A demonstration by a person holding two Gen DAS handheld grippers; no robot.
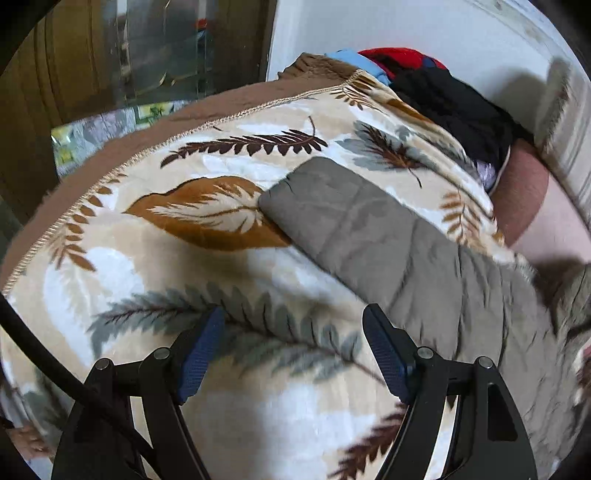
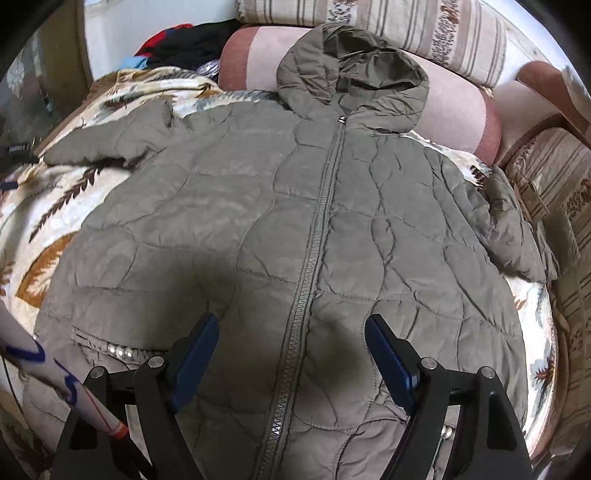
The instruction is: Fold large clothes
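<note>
A large olive-grey quilted hooded jacket [image 2: 258,221] lies flat, front up and zipped, on a leaf-patterned blanket [image 2: 48,221]. Its hood [image 2: 351,70] rests against a pink bolster. One sleeve [image 2: 110,140] stretches out left, the other sleeve [image 2: 517,236] hangs bunched at the right. My right gripper [image 2: 291,332] is open and empty above the jacket's lower front, straddling the zipper. In the left wrist view, the left sleeve [image 1: 369,229] lies across the blanket [image 1: 184,240]. My left gripper [image 1: 293,328] is open and empty above the blanket, just left of the sleeve.
A pile of black, red and blue clothes [image 1: 436,85] sits at the blanket's far end. A pink bolster [image 2: 454,107] and striped cushions [image 2: 388,18] line the back and right side [image 2: 554,177]. A cabinet [image 1: 74,66] stands left.
</note>
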